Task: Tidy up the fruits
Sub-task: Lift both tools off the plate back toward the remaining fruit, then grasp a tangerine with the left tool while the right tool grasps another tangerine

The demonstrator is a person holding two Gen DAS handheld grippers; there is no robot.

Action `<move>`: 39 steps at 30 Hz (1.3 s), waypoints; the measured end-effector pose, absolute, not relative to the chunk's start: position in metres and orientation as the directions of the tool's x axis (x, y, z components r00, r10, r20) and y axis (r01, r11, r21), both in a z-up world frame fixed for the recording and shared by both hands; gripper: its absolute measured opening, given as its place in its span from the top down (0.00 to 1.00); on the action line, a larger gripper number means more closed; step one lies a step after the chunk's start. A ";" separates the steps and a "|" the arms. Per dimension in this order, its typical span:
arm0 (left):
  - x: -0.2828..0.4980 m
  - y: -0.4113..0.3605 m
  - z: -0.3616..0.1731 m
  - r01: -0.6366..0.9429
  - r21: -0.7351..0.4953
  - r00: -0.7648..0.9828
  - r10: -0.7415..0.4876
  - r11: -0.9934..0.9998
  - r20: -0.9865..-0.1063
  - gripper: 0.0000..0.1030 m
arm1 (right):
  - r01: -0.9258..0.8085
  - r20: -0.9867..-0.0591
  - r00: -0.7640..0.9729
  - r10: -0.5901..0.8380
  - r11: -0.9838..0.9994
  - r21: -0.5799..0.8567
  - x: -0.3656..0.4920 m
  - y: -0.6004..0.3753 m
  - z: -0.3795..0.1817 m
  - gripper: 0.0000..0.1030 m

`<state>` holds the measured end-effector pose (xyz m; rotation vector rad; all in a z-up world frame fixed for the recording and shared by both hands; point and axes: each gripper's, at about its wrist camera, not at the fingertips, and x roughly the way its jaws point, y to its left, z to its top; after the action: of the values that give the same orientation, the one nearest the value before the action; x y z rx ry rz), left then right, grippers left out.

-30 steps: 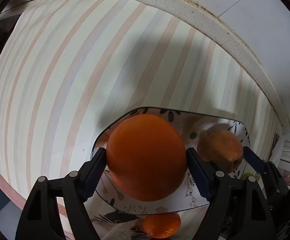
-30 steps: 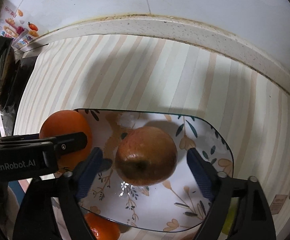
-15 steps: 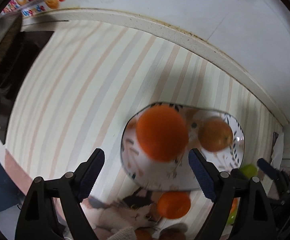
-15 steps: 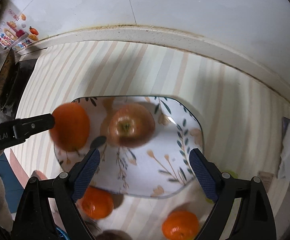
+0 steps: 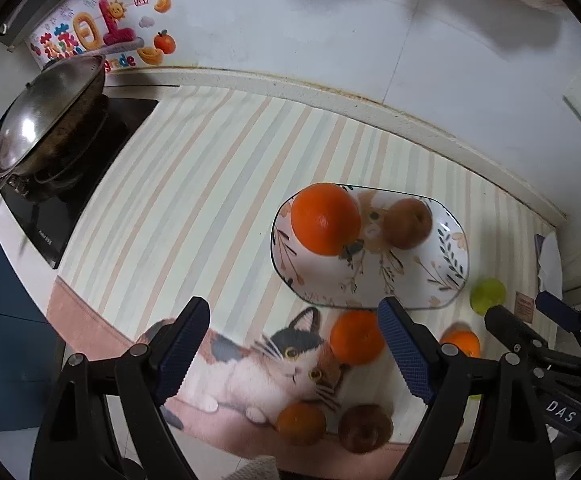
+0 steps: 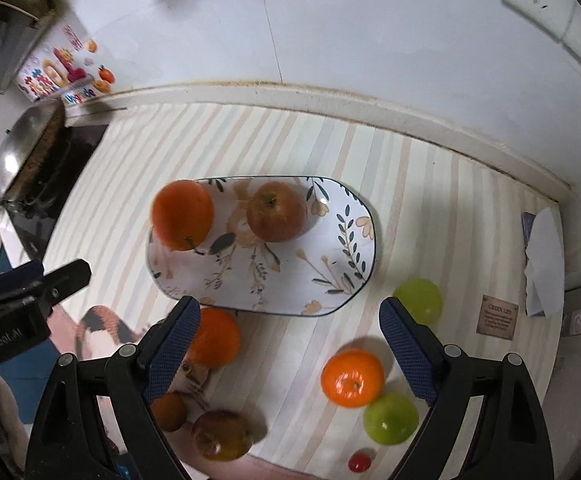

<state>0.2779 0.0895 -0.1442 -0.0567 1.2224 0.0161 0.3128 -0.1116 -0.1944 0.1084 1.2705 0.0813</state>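
A floral oblong plate [image 6: 290,280] lies on the striped counter. A large orange [image 6: 182,214] rests on its left end and a reddish apple [image 6: 276,216] beside it. The left wrist view shows the same plate [image 5: 410,276], orange [image 5: 324,218] and apple [image 5: 407,223]. High above the plate's near edge, my right gripper [image 6: 288,306] is open and holds nothing. My left gripper [image 5: 292,312] is also open and empty, left of the right gripper [image 5: 520,308]. Loose fruit lies in front of the plate: oranges [image 6: 214,336] [image 6: 352,378], green apples [image 6: 418,300] [image 6: 390,418] and a red apple [image 6: 220,434].
A steel wok [image 5: 50,120] sits on a black stove [image 5: 74,184] at the far left. A cat picture [image 5: 274,364] covers the mat's near edge. White paper [image 6: 542,264] and a small brown label [image 6: 496,316] lie at the right. A tiled wall backs the counter.
Both grippers have lifted up and back from the plate. The orange that sat between the left fingers and the apple between the right fingers now rest on the plate.
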 end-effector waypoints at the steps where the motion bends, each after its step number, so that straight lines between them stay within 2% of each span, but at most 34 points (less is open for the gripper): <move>1: 0.273 0.089 -0.140 -0.043 -0.038 0.345 -0.021 0.998 -0.938 0.17 | -0.001 -0.944 0.305 0.127 0.991 0.133 0.307 -0.112 -0.188 0.10; 11: 0.235 0.082 -0.118 -0.028 -0.063 0.378 -0.048 0.998 -0.924 0.17 | -0.011 -0.916 0.376 0.139 0.989 0.145 0.265 -0.109 -0.144 0.10; 21: 0.240 0.076 -0.124 -0.024 -0.082 0.363 -0.067 0.996 -0.929 0.17 | 0.043 -0.906 0.380 0.186 0.975 0.218 0.258 -0.126 -0.144 0.09; 27: 0.262 0.069 -0.166 -0.010 -0.091 0.227 -0.086 0.996 -0.970 0.17 | 0.147 -0.922 0.352 0.161 0.963 0.225 0.272 -0.159 -0.171 0.09; 33: 0.277 0.048 -0.231 0.018 -0.092 0.066 -0.093 0.996 -0.993 0.17 | 0.263 -0.958 0.236 0.164 0.938 0.225 0.289 -0.201 -0.237 0.09; 39: 0.285 0.022 -0.278 0.063 -0.098 -0.043 -0.095 0.993 -0.995 0.17 | 0.251 -0.974 0.100 0.202 0.942 0.221 0.286 -0.197 -0.301 0.09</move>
<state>0.2847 0.0224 -0.2777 -0.0252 1.6084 -0.1277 0.2856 -0.1970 -0.3013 0.3730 1.4814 -0.0378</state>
